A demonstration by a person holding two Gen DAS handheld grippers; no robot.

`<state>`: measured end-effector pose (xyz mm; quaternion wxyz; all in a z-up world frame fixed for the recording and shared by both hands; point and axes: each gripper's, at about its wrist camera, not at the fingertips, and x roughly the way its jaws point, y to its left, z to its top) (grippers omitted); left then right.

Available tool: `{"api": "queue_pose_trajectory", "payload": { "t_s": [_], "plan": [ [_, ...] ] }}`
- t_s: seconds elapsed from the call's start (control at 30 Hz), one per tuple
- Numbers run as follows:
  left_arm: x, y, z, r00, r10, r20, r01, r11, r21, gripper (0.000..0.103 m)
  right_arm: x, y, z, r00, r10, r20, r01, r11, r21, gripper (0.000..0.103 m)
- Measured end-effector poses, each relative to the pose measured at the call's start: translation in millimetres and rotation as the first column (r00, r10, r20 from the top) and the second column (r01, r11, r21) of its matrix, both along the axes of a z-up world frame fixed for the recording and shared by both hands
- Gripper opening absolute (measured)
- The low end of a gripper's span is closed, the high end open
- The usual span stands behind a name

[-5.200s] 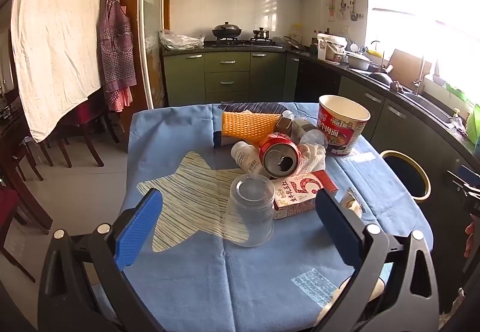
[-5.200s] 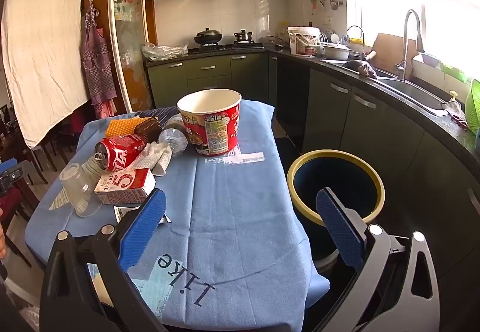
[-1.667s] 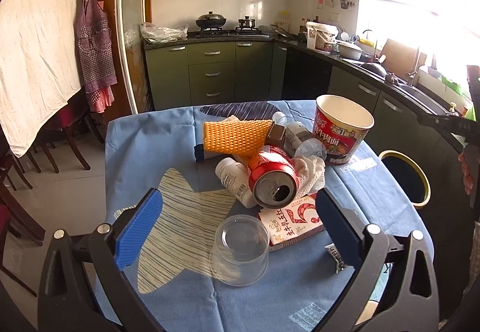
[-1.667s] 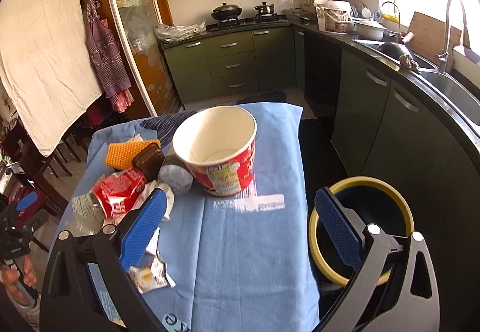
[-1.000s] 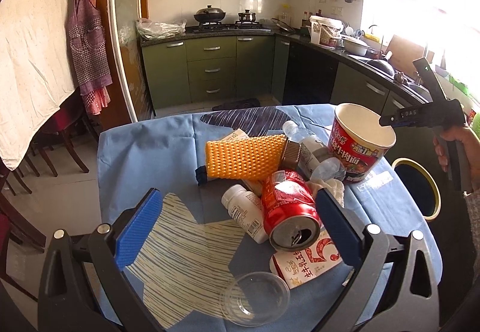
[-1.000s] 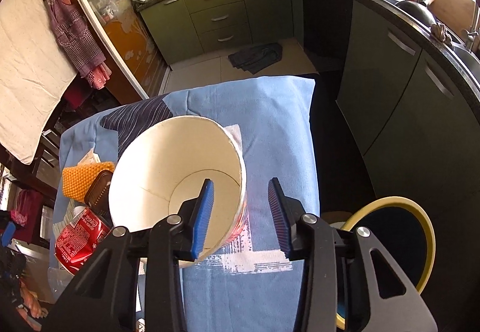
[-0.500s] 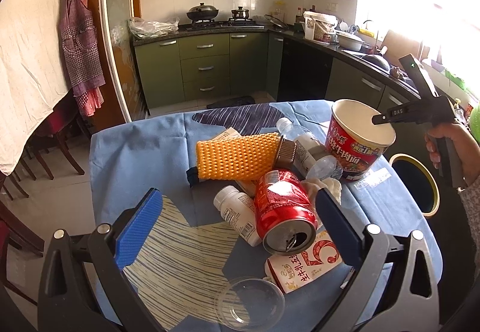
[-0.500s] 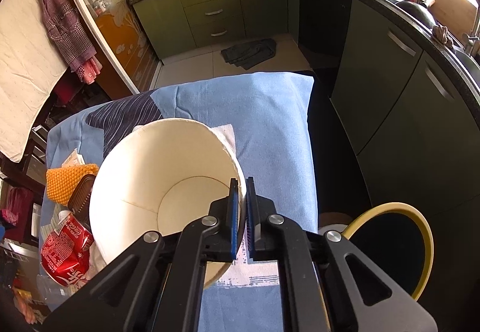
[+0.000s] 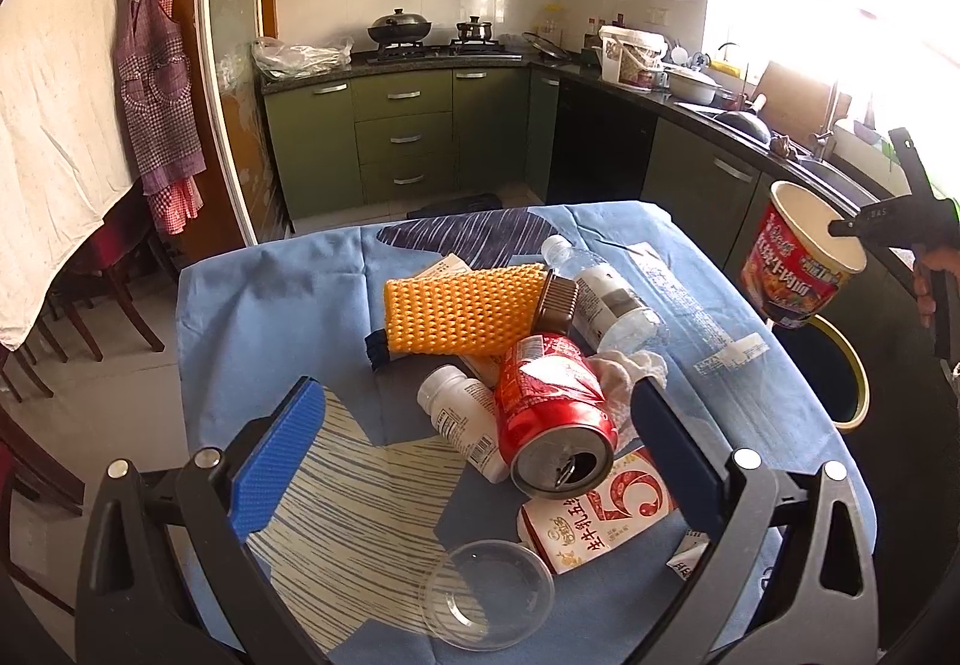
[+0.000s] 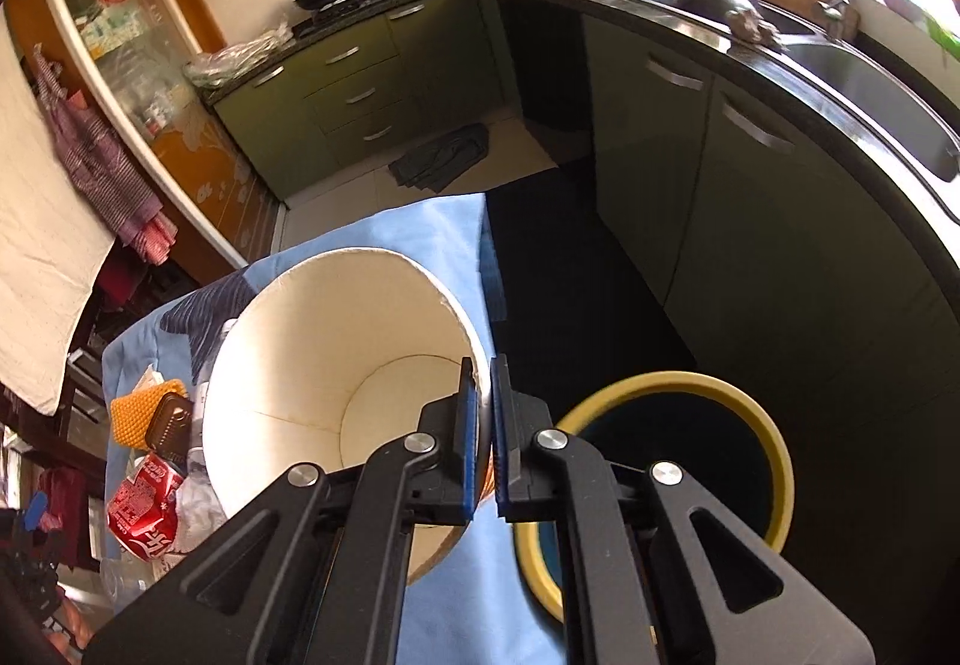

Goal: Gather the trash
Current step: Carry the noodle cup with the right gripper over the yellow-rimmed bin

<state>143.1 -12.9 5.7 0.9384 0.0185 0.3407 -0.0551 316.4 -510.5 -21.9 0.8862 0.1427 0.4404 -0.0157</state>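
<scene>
My right gripper (image 10: 485, 383) is shut on the rim of a red paper noodle cup (image 10: 336, 389), white inside, lifted off the table and tilted. In the left wrist view the cup (image 9: 795, 269) hangs past the table's right edge above the yellow-rimmed bin (image 9: 849, 377). The bin (image 10: 678, 461) sits on the floor just right of the cup. My left gripper (image 9: 474, 461) stands open above a pile: a red soda can (image 9: 549, 419), a white pill bottle (image 9: 465, 419), a red-and-white carton (image 9: 594, 515), an orange sponge (image 9: 462, 308), a clear water bottle (image 9: 606, 293) and a crumpled tissue (image 9: 630, 371).
A clear plastic cup (image 9: 489, 593) lies near the table's front edge. The blue tablecloth (image 9: 270, 317) covers the table. Green kitchen cabinets (image 10: 780, 221) and a sink counter run along the right. Dark wooden chairs (image 9: 78, 305) stand at the left.
The right gripper's jaws shut on the noodle cup's rim, then lifted it off the table and carried it right, toward the bin. The left gripper stayed in place.
</scene>
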Motion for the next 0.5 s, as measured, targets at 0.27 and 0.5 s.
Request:
{"api": "queue_pose_trajectory", "payload": {
  "t_s": [0.27,0.5],
  "plan": [
    [-4.8,-0.7,2.3,1.000,0.025,-0.007,-0.025,1.000,-0.002,0.097,-28.5,-101.9,-63.7,0.978,-0.192,-0.086,0.195,0.980,0.029,0.005],
    [-5.6,-3.2,3.7,0.999,0.039,-0.017,-0.039,0.999,0.024,0.097,-26.9,-139.3,-121.4,0.956,-0.243,-0.164,0.254,0.966,0.049,0.006]
  ]
}}
